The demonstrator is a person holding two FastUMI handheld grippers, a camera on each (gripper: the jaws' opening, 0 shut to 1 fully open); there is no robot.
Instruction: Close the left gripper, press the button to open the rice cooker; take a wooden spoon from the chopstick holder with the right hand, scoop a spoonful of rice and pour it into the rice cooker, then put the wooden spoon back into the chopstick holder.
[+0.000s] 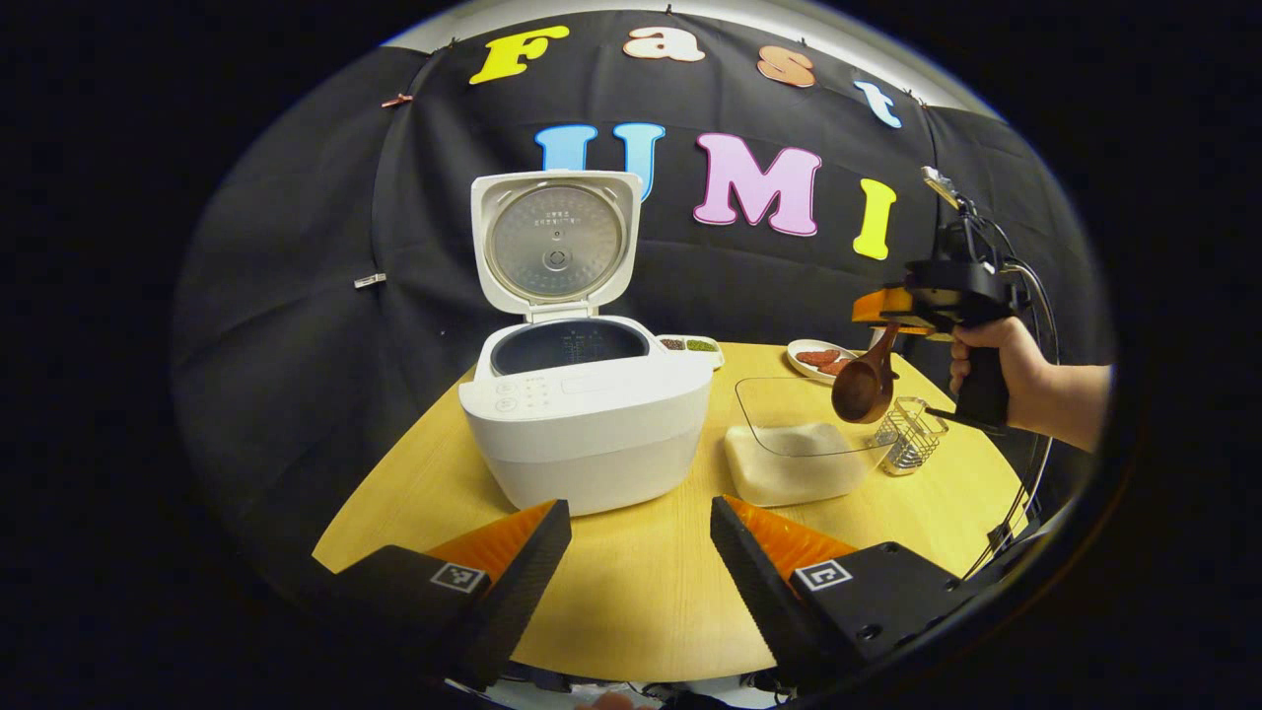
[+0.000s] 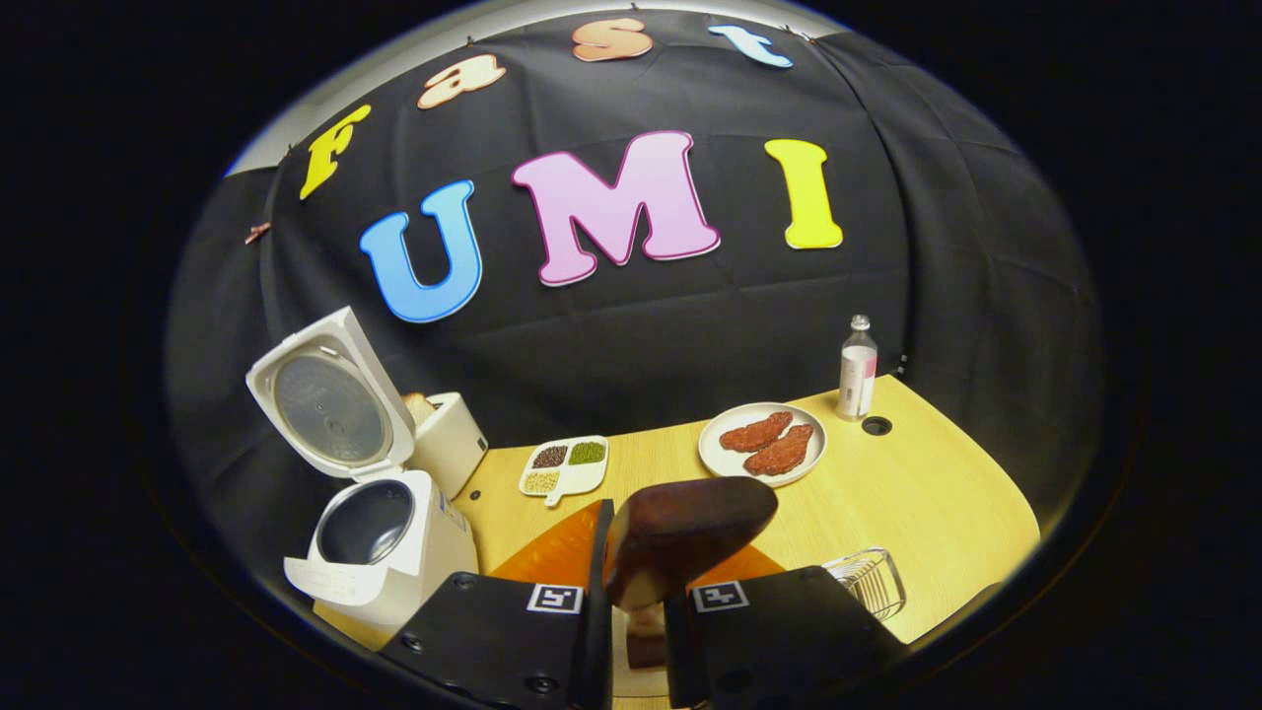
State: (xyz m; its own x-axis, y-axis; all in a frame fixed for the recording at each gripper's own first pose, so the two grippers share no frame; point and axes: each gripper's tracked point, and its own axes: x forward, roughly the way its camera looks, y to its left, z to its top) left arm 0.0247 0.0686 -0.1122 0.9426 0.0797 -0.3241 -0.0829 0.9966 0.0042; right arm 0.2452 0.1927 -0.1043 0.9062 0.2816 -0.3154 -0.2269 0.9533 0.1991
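Above rice tub (image 1: 799, 459), cooker's (image 1: 587, 429) three o'clock: right gripper (image 1: 892, 318) jaws clamp spoon (image 1: 866, 390); left gripper (image 1: 639, 552) jaws apart. Loose hold risks spill.

White rice cooker (image 1: 587, 424), dark-brown wooden spoon (image 1: 864, 392), yellow wood-grain table (image 1: 641, 582), black-and-orange left gripper (image 1: 639, 562) fingers.

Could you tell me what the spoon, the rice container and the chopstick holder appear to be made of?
Wooden spoon: dark brown, smooth and slightly glossy, looks like varnished wood. Rice container: clear and see-through with bright rim glints, either glass or plastic. Chopstick holder: thin shiny wire mesh, likely metal.
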